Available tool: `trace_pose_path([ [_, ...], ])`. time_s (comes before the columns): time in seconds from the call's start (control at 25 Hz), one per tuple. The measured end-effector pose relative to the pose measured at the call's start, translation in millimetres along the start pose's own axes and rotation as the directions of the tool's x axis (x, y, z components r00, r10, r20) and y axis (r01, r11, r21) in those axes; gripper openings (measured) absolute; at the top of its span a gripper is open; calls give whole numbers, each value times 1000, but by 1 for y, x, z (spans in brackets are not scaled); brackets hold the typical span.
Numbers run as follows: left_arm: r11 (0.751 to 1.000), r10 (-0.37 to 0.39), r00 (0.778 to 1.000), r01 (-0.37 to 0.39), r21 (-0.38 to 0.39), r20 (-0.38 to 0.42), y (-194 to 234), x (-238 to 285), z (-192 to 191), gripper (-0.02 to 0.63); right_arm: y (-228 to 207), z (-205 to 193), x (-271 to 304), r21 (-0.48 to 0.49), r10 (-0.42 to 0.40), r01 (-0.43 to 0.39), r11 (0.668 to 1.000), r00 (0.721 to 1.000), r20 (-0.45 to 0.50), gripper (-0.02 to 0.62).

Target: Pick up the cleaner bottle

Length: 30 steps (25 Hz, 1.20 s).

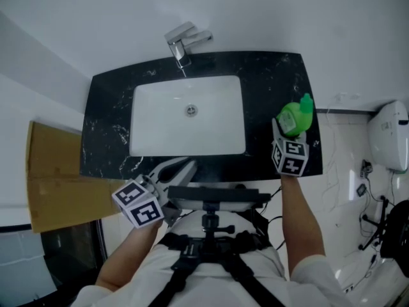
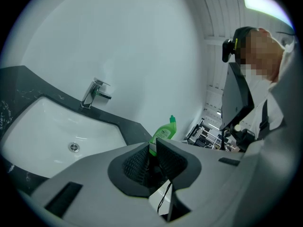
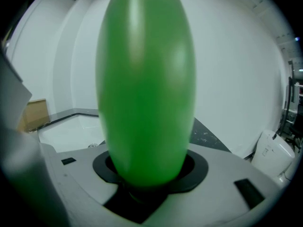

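The green cleaner bottle [image 1: 294, 117] stands at the right end of the black marble counter [image 1: 275, 75], cap pointing away. My right gripper [image 1: 291, 130] is shut on its body from the near side, and the bottle hides the fingers. In the right gripper view the green bottle [image 3: 147, 89] fills the middle, rising out of the right gripper [image 3: 147, 174]. My left gripper [image 1: 182, 167] hovers at the counter's front edge, left of centre, shut with nothing held. In the left gripper view the left gripper [image 2: 152, 143] points towards the bottle [image 2: 163, 132] far across the counter.
A white basin [image 1: 188, 117] is sunk into the counter, with a chrome faucet [image 1: 182, 43] behind it against the white wall. A brown board [image 1: 54, 178] lies left of the counter. A white fixture [image 1: 388, 136] and cables sit at the right.
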State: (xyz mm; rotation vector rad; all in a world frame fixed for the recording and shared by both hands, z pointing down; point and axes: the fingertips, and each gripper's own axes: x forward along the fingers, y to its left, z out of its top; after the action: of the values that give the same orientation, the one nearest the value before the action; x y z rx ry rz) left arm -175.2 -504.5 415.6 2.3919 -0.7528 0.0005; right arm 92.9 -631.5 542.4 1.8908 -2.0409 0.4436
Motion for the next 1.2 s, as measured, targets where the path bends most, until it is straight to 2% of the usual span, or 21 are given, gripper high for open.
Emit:
trace_pose_path([
  [0.4, 1000, 24, 1000, -24, 14, -16, 2, 1, 5, 44, -2, 11, -4, 50, 4, -8, 999, 996, 90, 216],
  [0.68, 1000, 19, 1000, -19, 7, -25, 1, 9, 3, 44, -4, 15, -1, 74, -10, 1, 997, 994, 112, 214],
  [1.04, 1000, 15, 999, -15, 2, -33, 0, 14, 1, 44, -3, 18, 5, 66, 11, -19, 998, 994, 113, 205],
  [1.2, 1000, 10, 999, -10, 4, -35, -1, 14, 1, 44, -5, 19, 6, 69, -7, -1, 998, 993, 116, 198],
])
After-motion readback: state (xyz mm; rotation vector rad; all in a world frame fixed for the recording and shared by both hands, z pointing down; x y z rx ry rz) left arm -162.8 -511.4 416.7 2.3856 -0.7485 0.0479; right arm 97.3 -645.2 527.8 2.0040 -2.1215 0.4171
